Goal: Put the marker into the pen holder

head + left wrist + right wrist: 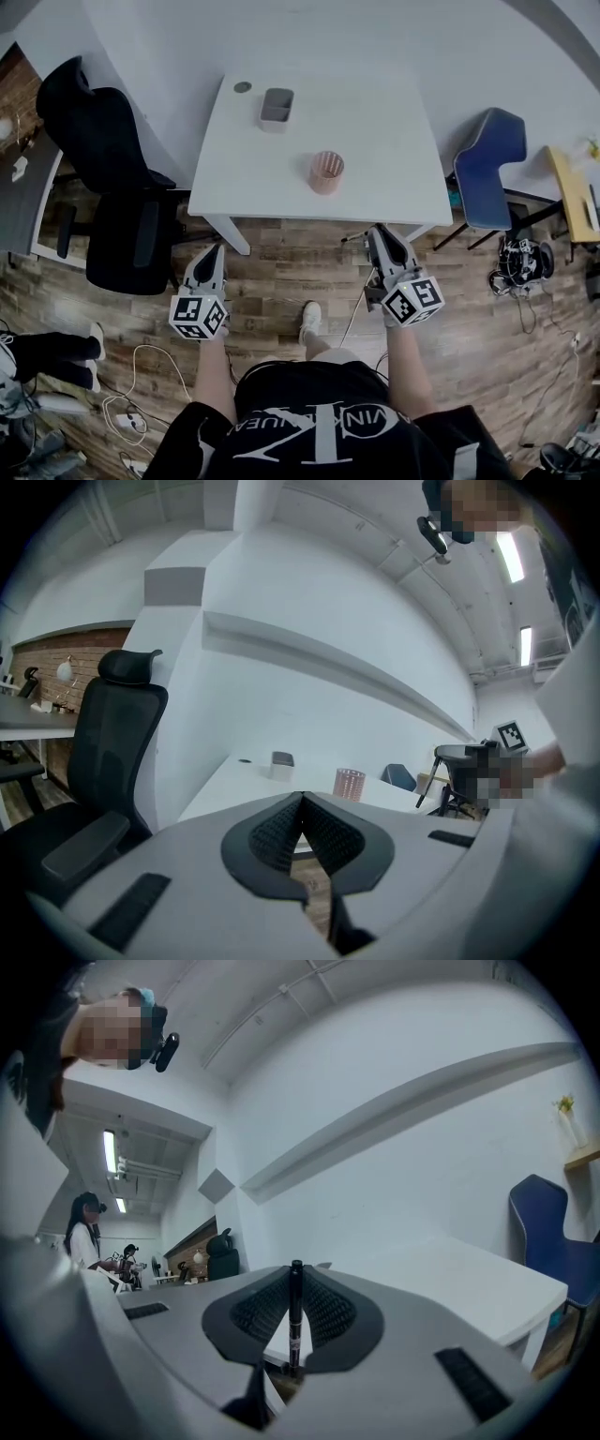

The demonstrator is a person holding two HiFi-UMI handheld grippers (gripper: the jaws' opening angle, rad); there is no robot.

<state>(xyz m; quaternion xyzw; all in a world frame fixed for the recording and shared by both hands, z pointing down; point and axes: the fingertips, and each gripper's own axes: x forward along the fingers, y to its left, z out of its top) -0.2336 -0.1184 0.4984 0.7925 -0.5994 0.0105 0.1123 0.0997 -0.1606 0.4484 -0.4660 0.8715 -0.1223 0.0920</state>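
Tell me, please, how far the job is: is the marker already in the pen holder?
Not yet. Done: the marker is picked up, clamped in the right gripper. In hand: it is held over the floor, short of the table. Left: bring it to the pink pen holder on the table and drop it in. The left gripper is shut and empty.

White table (375, 141) bearing grey box (277, 106); black office chair (122, 216) left, blue chair (487, 164) right.

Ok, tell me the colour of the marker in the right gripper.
Black; the marker shows best in the right gripper view.
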